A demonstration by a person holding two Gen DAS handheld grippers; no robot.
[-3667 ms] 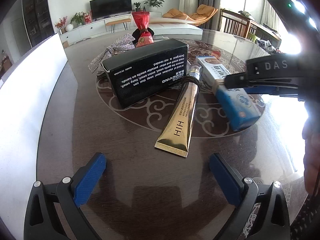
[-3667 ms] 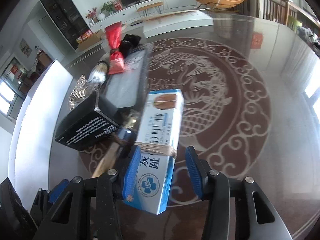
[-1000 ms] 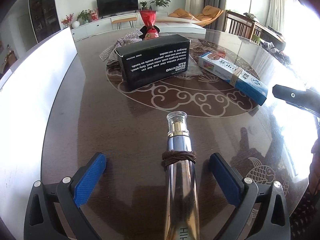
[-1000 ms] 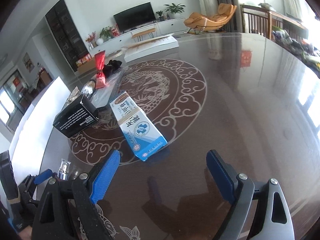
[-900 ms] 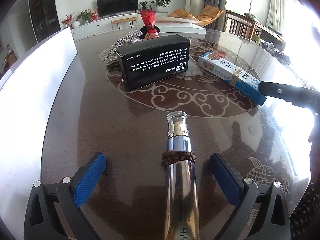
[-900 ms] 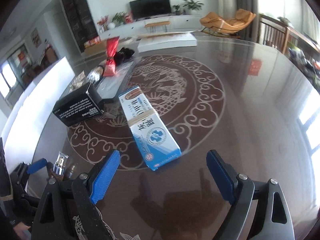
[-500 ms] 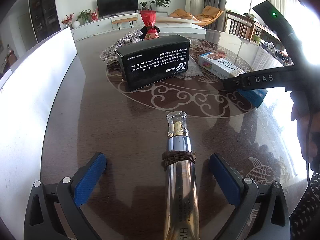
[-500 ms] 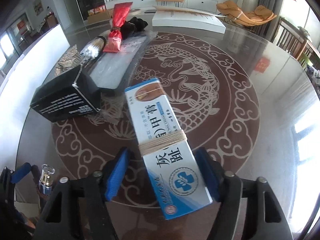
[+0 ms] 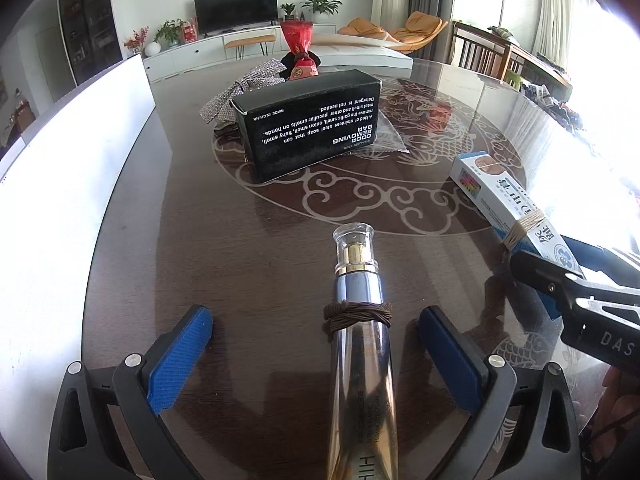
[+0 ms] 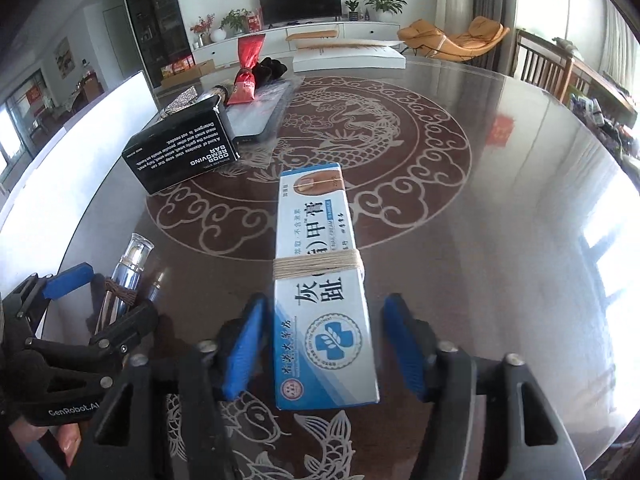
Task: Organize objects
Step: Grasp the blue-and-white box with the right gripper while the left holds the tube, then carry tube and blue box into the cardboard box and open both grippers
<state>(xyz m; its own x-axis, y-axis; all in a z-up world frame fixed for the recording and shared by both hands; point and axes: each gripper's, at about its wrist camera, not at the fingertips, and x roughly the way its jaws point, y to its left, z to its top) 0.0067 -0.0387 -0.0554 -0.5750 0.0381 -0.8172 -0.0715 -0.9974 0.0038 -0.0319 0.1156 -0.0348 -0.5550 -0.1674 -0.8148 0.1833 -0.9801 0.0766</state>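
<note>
A gold and silver tube [image 9: 362, 356] with a clear cap and a brown cord wrap lies on the dark table between the fingers of my left gripper [image 9: 316, 340], which is open and not touching it. The tube also shows in the right wrist view [image 10: 126, 272]. A blue and white carton [image 10: 320, 276] tied with string lies between the pads of my right gripper [image 10: 324, 336]; the jaws stand open with a gap on each side. The carton also shows at the right of the left wrist view [image 9: 508, 200].
A black soap box [image 9: 308, 124] stands at the table's middle, also in the right wrist view [image 10: 184, 152]. Behind it lie a glittery bow [image 9: 240, 88], a red wrapped bundle [image 9: 300, 52] and a clear plastic sleeve [image 10: 260, 108]. A white board [image 9: 68, 168] lines the left edge.
My right gripper has moved in over the blue and white carton, which has slid toward the near right of the table. The left gripper and the tube have stayed put.
</note>
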